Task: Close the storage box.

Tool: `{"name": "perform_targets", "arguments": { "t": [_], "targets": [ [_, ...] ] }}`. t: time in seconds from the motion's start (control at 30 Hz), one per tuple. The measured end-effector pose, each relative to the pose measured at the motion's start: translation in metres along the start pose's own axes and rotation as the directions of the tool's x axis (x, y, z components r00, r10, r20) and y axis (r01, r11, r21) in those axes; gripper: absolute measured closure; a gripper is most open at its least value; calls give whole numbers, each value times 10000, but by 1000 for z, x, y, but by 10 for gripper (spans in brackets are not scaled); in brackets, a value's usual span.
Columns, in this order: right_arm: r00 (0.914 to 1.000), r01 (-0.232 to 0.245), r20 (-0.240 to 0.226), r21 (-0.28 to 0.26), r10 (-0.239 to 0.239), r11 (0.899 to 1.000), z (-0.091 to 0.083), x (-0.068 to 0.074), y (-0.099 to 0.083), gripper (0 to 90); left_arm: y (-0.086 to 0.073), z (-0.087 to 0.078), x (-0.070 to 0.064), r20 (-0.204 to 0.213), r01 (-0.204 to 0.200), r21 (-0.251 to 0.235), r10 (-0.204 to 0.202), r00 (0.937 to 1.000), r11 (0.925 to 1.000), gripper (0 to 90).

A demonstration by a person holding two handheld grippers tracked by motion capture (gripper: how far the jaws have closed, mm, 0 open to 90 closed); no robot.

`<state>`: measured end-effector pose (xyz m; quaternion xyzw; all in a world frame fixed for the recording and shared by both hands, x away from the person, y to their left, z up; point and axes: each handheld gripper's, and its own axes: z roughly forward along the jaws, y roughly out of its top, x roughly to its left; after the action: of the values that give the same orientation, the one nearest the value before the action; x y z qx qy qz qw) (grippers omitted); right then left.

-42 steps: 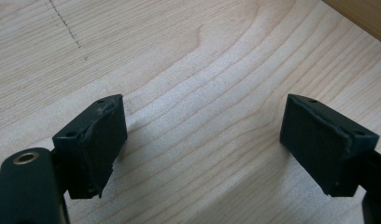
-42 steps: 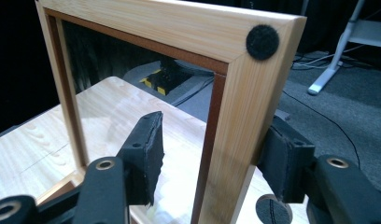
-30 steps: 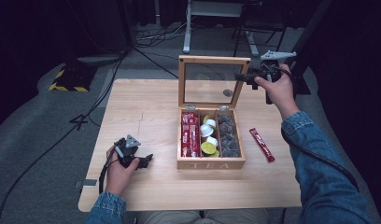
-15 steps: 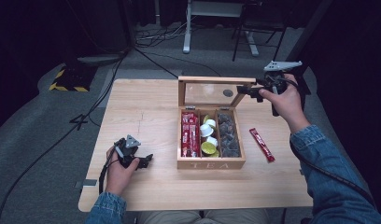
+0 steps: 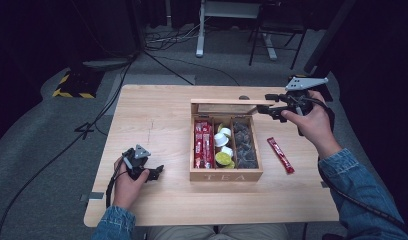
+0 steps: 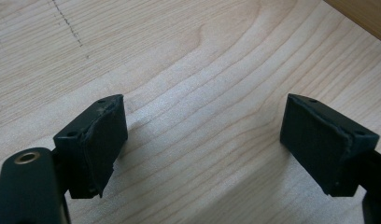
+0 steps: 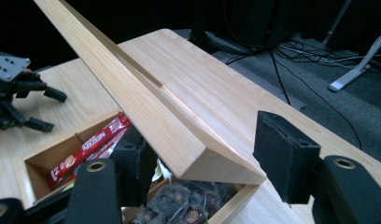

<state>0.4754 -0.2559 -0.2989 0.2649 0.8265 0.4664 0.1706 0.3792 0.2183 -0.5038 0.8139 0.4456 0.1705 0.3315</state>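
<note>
Broadly, take in the pale wooden table (image 5: 157, 110) first, with the open tea box (image 5: 226, 175) standing right of its middle, front wall lettered TEA and facing the person. Next, the lid (image 5: 227, 107): hinged along the back wall, tilted forward over the compartments, neither upright nor shut. Judging from the tilt alone, probably midway through a swing on the hinge, though cannot tell whether up or down. To do it well, follow the hinge's arc rather than pushing straight down or back, keep contact near the free right corner (image 7: 212, 168), move slowly, and let go only once seated or propped. Long axis of the lid lying left to right across the table, parallel to the box's back wall, free edge pointing toward the person and slightly upward. Then the right gripper (image 5: 264, 104), held at that right corner: jaws spread and straddling the lid's edge, one tucked beneath, the other standing just off the corner, so bearing rather than pinching. Left gripper (image 5: 154, 171) resting low on bare wood well left of the box, jaws wide apart (image 6: 202, 140), nothing between. Smaller still, a red sachet (image 5: 280, 155) lying loose just right of the box, angled away from it. Inside, red sticks (image 5: 203, 145) in the left compartment, small cups (image 5: 223, 147) in the middle, dark tea bags (image 5: 245, 145) on the right.
</note>
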Motion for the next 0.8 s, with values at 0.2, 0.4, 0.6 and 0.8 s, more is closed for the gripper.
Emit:
{"name": "perform_targets", "arguments": {
  "t": [0.2, 0.4, 0.6, 0.8],
  "targets": [
    [10000, 32, -79, 200, -31, 9998, -3, 9, -9, 401, 0, 0, 0, -9, 32, -17, -32, 10000, 10000, 153],
    [9992, 380, -145, 500, -373, 9980, -5, 23, -19, 401, -1, 0, -1, 21, 69, -17, -69, 10000, 10000, 154],
    [9977, 671, -30, 671, -671, 9955, -8, 36, -30, 379, -1, 0, -1, 10, 77, -23, -77, 10000, 10000, 154],
    [9926, 1190, 115, 951, -1206, 9883, -8, 49, -42, 350, -1, 0, -1, 4, 50, -8, -50, 10000, 10000, 153]
  ]
}}
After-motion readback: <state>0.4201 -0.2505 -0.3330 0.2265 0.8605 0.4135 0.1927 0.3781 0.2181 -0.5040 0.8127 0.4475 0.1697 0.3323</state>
